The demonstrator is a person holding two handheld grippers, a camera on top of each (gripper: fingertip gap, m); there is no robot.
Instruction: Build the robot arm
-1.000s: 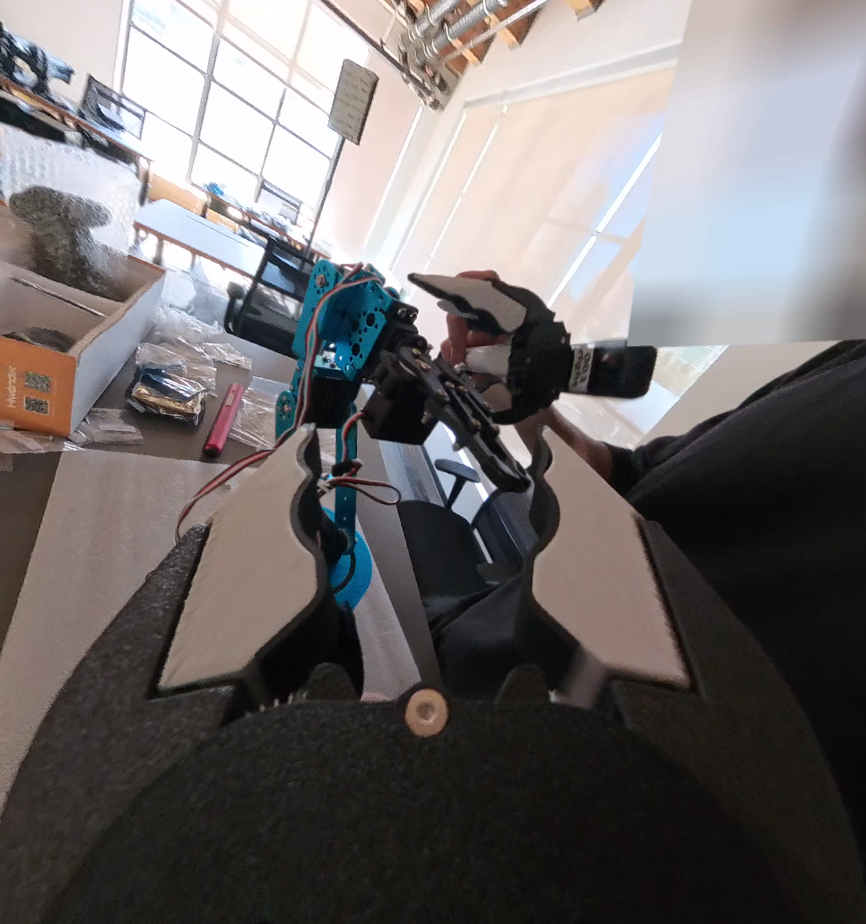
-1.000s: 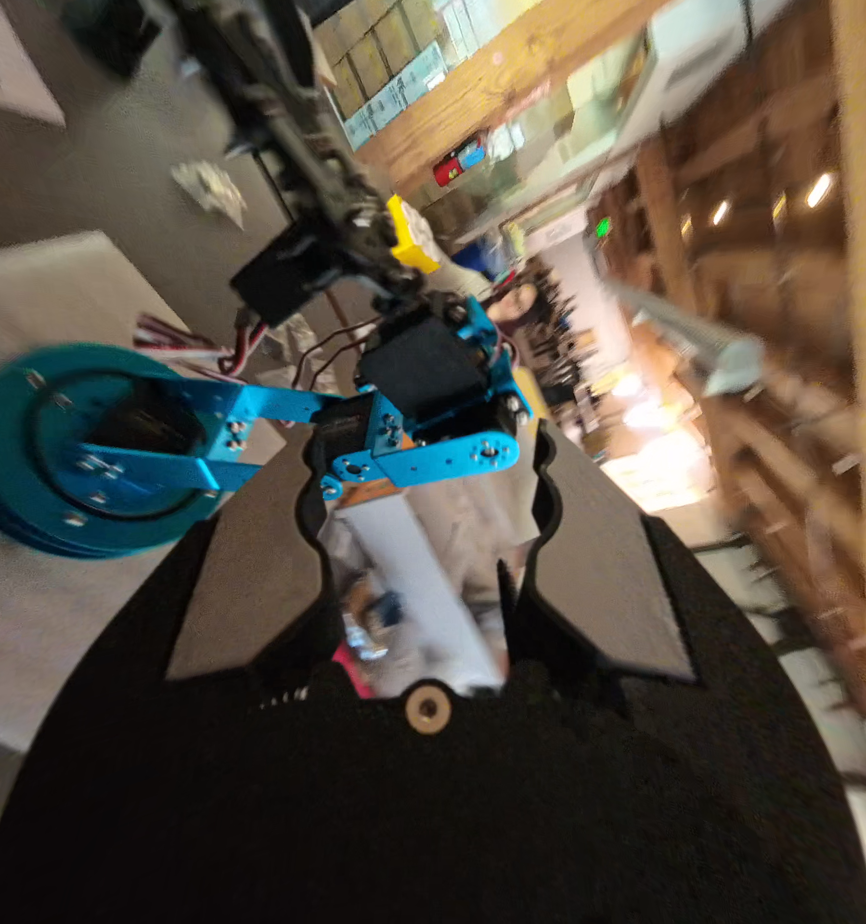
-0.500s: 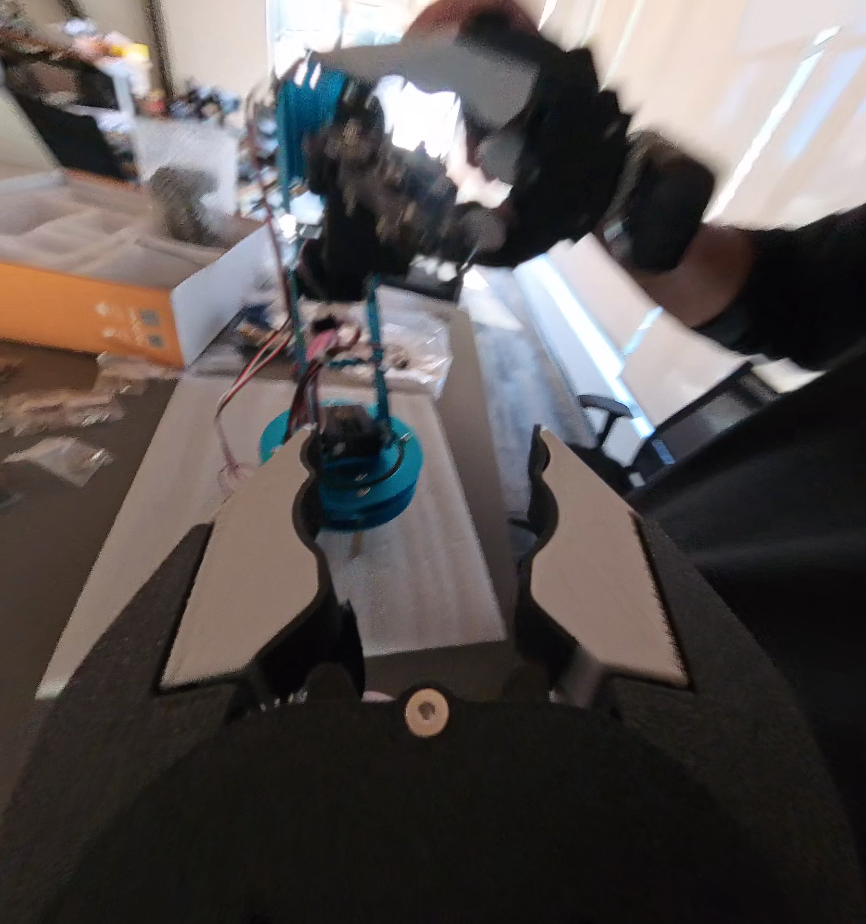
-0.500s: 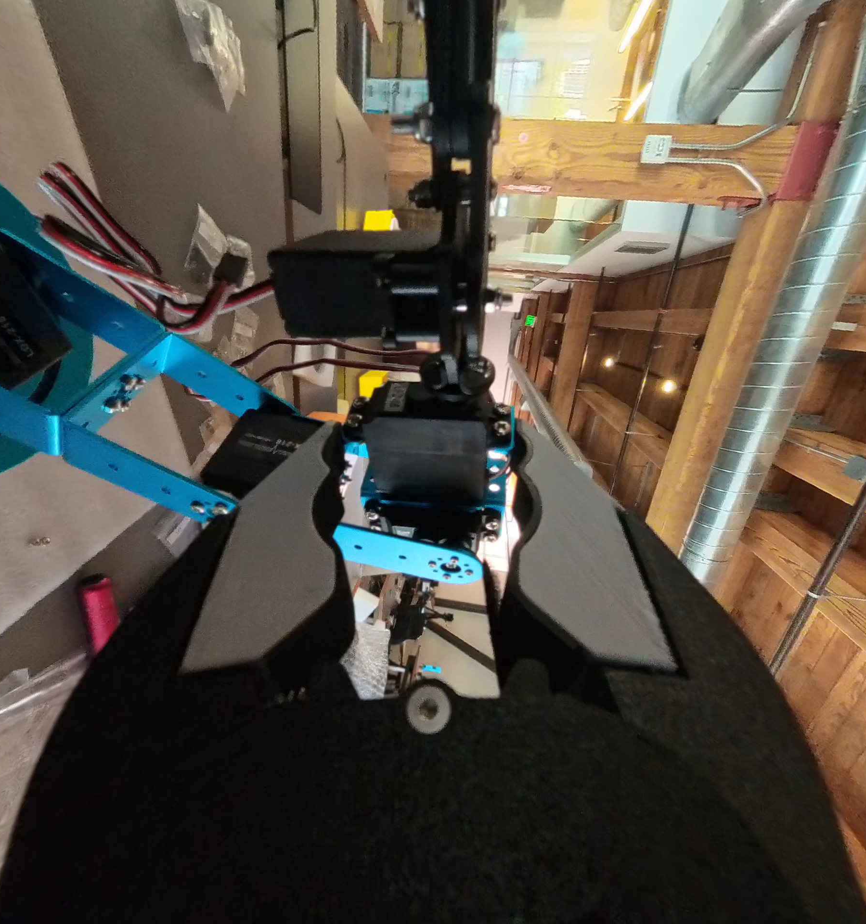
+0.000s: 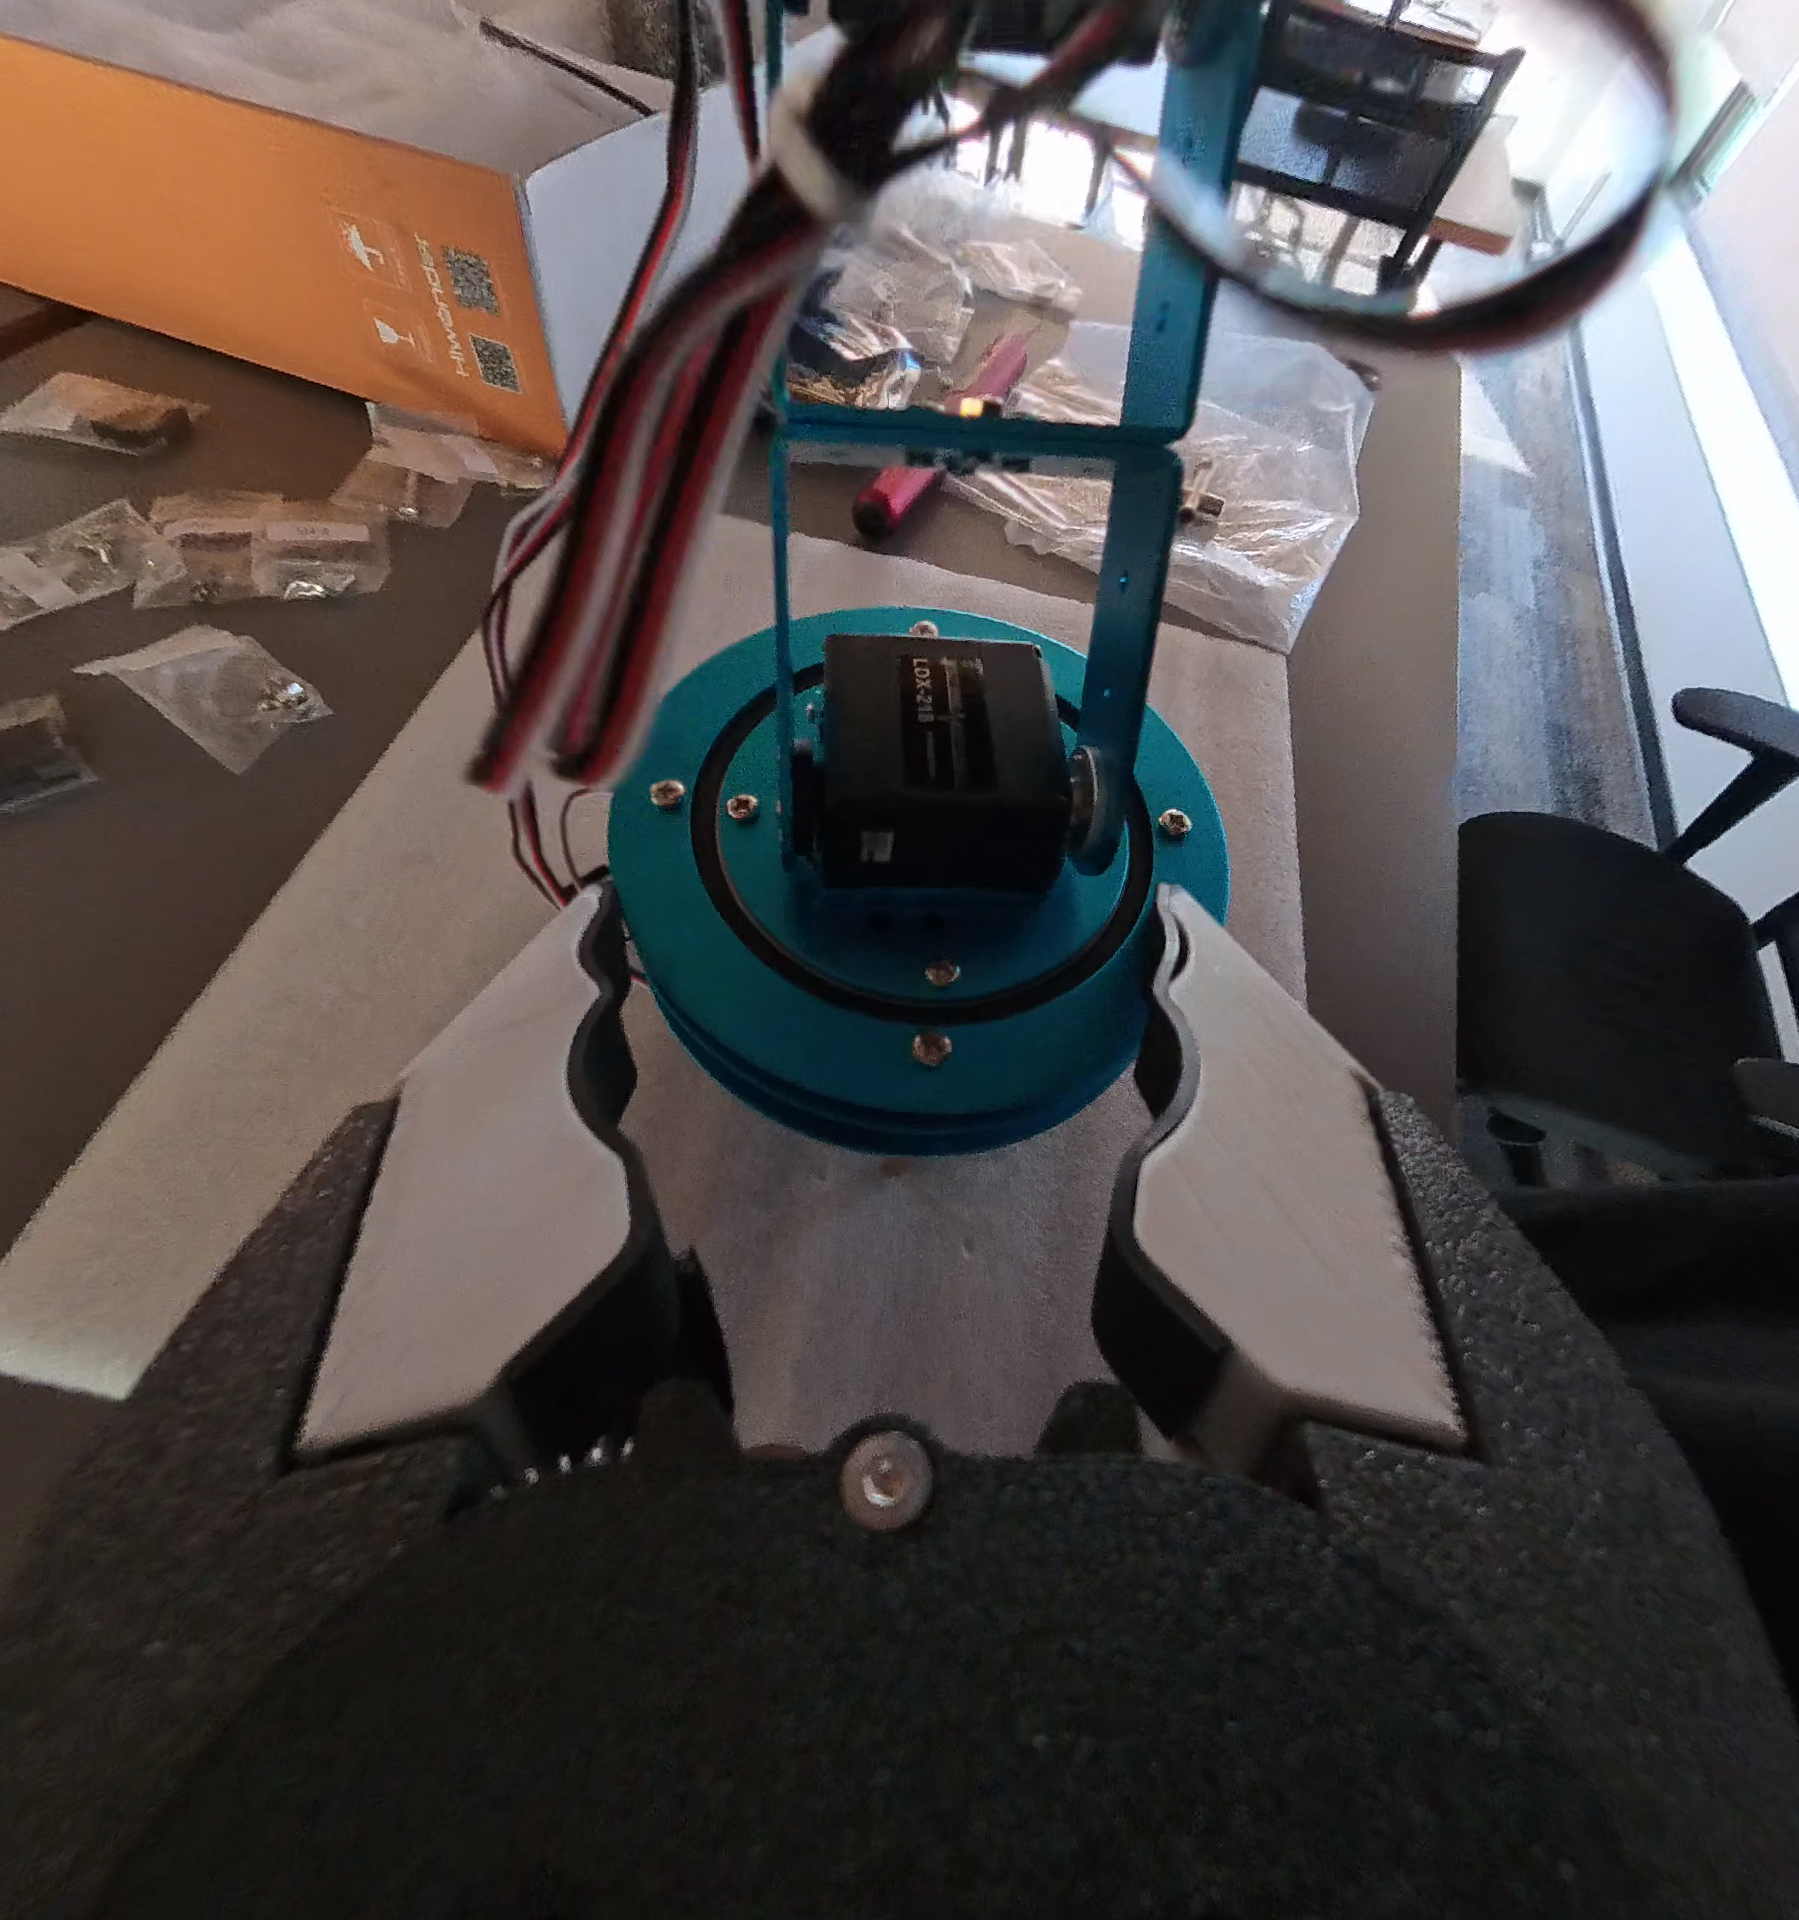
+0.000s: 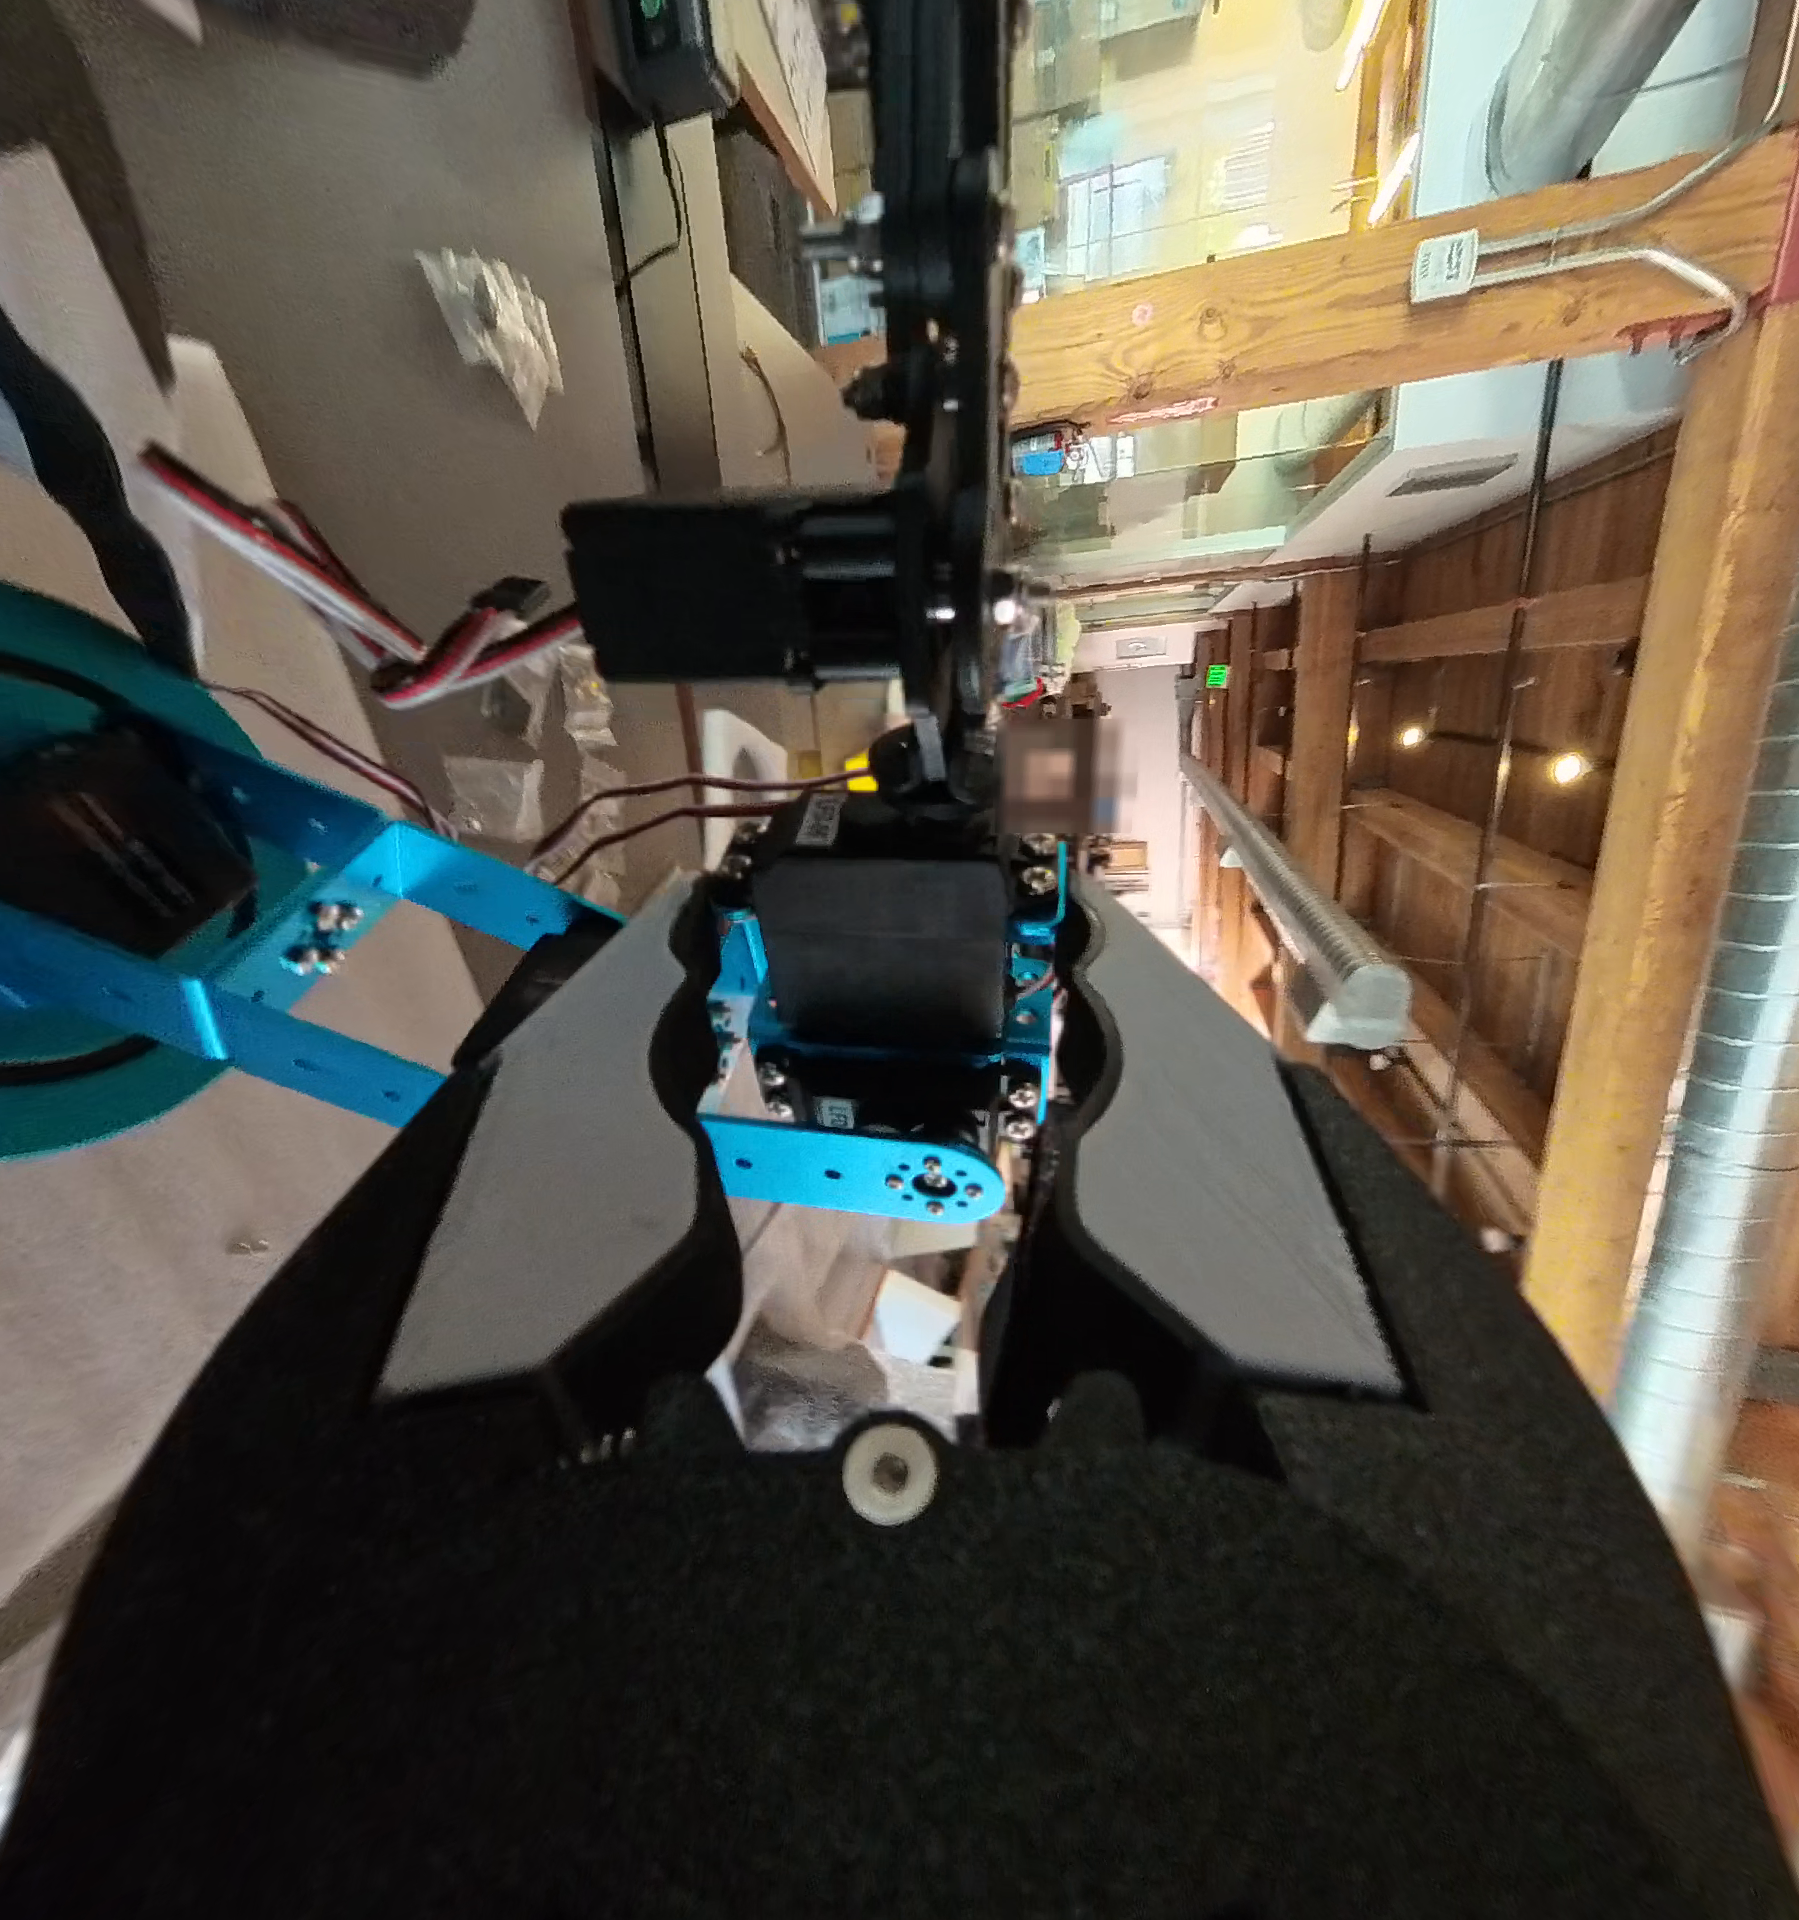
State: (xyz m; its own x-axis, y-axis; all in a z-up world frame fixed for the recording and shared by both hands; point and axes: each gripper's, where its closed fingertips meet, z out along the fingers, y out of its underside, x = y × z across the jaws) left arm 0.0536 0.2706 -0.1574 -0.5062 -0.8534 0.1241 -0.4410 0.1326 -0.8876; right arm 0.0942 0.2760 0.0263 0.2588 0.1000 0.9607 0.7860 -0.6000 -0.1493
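Note:
A small blue robot arm stands on a white foam pad (image 5: 874,1247). In the left wrist view its round blue base (image 5: 916,1018) with a black servo (image 5: 936,769) sits between the tips of my left gripper (image 5: 884,925), which is wide open, one fingertip on each side of the base. My right gripper (image 6: 879,935) is shut on the arm's upper joint, a black servo (image 6: 879,956) in a blue bracket (image 6: 853,1169), with both pads against the bracket's sides. The arm's black claw (image 6: 947,312) sticks out beyond it. The base (image 6: 43,1122) shows at the left.
A bundle of servo wires (image 5: 646,520) hangs blurred close to the left camera. An orange and white box (image 5: 199,208), small plastic bags of parts (image 5: 199,540) and a red screwdriver (image 5: 926,447) lie on the dark table. Office chairs (image 5: 1601,987) stand to the right.
My left gripper has dropped from beside the arm's claw to the base and opened wider around it. My right gripper closed on the upper servo joint and still holds it.

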